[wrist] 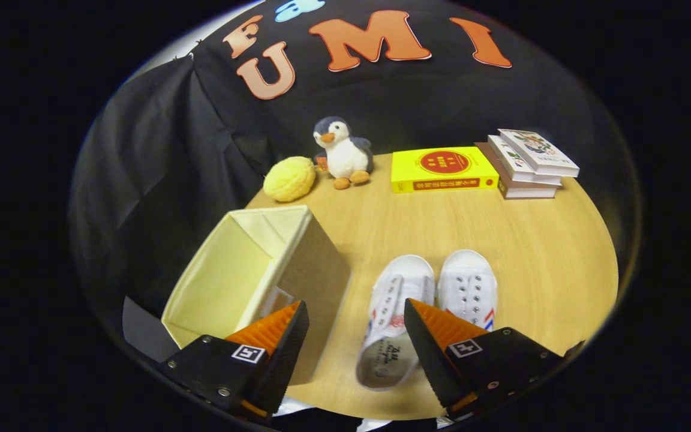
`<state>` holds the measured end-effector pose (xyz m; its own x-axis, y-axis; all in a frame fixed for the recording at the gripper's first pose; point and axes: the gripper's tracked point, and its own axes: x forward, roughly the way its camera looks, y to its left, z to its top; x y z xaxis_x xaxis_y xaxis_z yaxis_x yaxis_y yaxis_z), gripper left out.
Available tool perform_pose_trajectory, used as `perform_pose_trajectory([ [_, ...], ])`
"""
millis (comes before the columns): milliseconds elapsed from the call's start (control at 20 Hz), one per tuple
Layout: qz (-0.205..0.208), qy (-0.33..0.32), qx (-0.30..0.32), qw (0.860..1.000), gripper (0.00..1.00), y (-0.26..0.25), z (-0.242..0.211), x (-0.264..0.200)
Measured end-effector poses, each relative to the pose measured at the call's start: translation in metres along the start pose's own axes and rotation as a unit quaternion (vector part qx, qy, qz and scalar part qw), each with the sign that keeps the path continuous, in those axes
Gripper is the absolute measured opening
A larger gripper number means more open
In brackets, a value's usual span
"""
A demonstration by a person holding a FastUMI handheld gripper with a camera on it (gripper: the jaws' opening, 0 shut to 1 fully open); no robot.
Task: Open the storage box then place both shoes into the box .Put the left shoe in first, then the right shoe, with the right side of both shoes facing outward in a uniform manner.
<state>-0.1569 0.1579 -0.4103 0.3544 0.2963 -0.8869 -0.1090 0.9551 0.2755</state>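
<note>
A cream fabric storage box (243,270) stands open on the wooden table (531,252), left of the shoes, and its inside looks bare. Two white canvas shoes lie side by side, toes pointing away from me. The left shoe (390,306) sits between my fingers, nearer the right one, with its heel opening toward me. The right shoe (468,285) lies just beyond my right finger (435,330). My gripper (355,306) hovers open above the near table edge, holding nothing. The left finger (273,336) overlaps the box's near right corner.
At the back of the table stand a yellow round plush (289,178), a penguin toy (342,152), a yellow book (443,169) and a stack of books (528,163). Black cloth walls close in behind and to the left.
</note>
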Motion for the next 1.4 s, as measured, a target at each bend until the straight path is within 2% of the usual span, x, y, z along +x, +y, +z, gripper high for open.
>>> perform_pose_trajectory([
  [250, -0.050, 0.025, -0.053, 0.997, 0.88, -0.036, -0.033, 0.001],
  [400, -0.048, 0.055, -0.070, 0.995, 0.81, -0.039, -0.050, 0.009],
  [650, -0.063, 0.073, -0.066, 0.993, 0.54, -0.046, -0.061, 0.024],
  [800, -0.070, 0.079, -0.081, 0.991, 0.47, -0.046, -0.063, 0.035],
  [900, -0.089, 0.072, -0.097, 0.989, 0.42, -0.052, -0.061, 0.043],
  [1050, -0.111, 0.055, -0.114, 0.986, 0.29, -0.059, -0.058, 0.054],
  [1250, -0.103, 0.047, -0.086, 0.990, 0.11, -0.058, -0.054, 0.062],
  [1400, -0.097, 0.050, -0.049, 0.993, 0.07, -0.062, -0.053, 0.063],
])
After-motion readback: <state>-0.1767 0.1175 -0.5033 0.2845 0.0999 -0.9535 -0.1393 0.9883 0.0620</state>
